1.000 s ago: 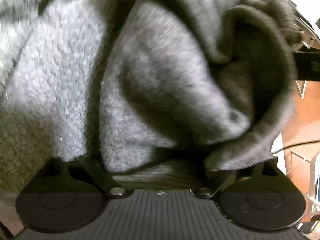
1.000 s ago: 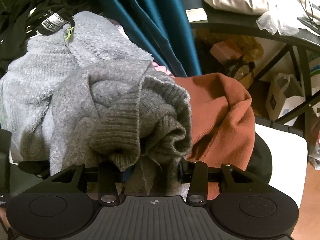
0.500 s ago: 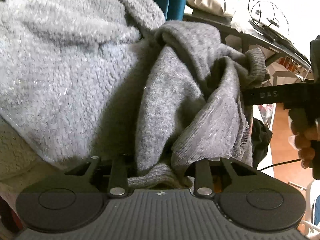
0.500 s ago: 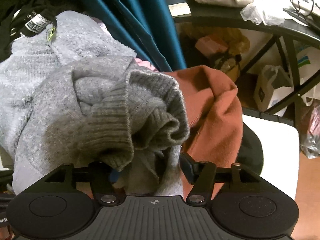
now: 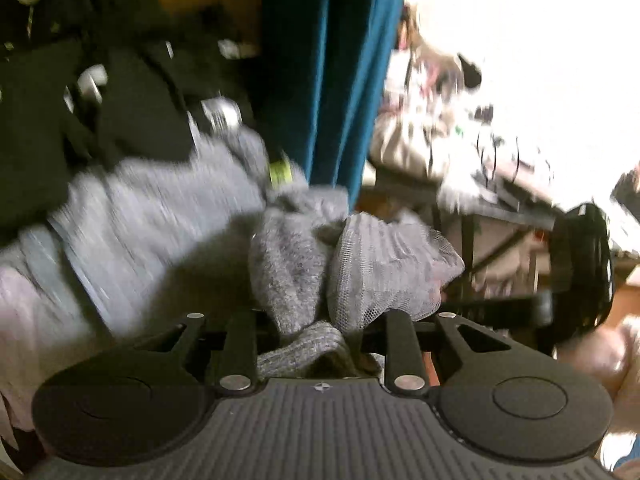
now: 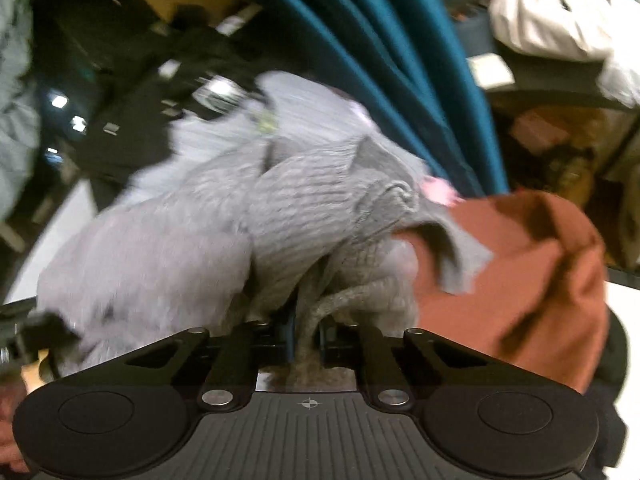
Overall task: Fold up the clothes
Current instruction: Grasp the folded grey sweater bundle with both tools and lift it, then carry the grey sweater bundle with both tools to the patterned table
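L wrist view:
L gripper [image 5: 316, 332]: jaws have just been closing; now pinching the grey knit sweater [image 5: 288, 272], ribbed hem bunched between the 2 fingers at 6 o'clock.
Sweater: rises from the jaws toward centre frame; mesh lining [image 5: 384, 272] shows at its right side, about 3 o'clock of the knit.
Fuzzy light-grey garment [image 5: 152, 232]: at 9 o'clock, touching the sweater, blurred.
Teal curtain [image 5: 332, 72]: at 12 o'clock, behind the pile.
Dark clothes [image 5: 100, 100]: at 10 o'clock.
R edge: other gripper's black body [image 5: 580, 264] at 3 o'clock, a hand [image 5: 600, 356] below it.

R wrist view:
R gripper [image 6: 308, 340]: jaws have just been closing; now pressed nearly together, nipping a thin fold of the grey knit sweater [image 6: 328, 208] at 6 o'clock.
Sweater: heaped from the jaws up to centre, ribbed cuff draped toward 3 o'clock.
Rust-orange garment [image 6: 528, 272]: at 3 o'clock, touching the sweater, partly under its cuff.
Fuzzy light-grey garment [image 6: 152, 256]: at 9 o'clock, beside the sweater.
Teal curtain [image 6: 400, 60]: at 1 o'clock.
Dark clothes [image 6: 132, 92]: at 10 o'clock.
White bag [image 6: 552, 20]: at 2 o'clock, on a dark table; blurred.
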{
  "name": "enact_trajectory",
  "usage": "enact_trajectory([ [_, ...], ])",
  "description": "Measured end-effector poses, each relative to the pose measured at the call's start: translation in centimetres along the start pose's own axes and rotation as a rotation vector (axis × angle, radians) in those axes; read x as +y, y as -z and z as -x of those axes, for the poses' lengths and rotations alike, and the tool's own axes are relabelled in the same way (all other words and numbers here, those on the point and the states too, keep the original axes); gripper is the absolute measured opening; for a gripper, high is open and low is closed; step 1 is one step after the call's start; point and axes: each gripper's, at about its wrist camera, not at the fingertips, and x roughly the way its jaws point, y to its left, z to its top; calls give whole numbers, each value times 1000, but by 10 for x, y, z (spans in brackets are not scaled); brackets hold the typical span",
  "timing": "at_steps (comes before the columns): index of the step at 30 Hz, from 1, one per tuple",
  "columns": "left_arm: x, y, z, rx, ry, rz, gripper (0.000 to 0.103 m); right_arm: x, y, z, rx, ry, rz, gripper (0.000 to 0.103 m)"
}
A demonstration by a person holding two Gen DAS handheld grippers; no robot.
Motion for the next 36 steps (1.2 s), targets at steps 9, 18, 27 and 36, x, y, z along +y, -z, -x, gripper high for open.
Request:
enact_trajectory([
  [9, -28, -19, 67, -160, 17, -98, 25, 34, -20, 11, -76, -168, -35, 8],
  [18, -54, -28, 94, -198, -38, -196, 26, 44, -24, 14, -134, -354, -180, 8],
  [27, -84, -31, 108, -209, -44, -240, 26, 46, -32, 43, -202, -369, -172, 8],
  [36, -144, -47, 117, -276, -1, -295, 26, 27, -45, 107, -301, -397, -161, 8],
])
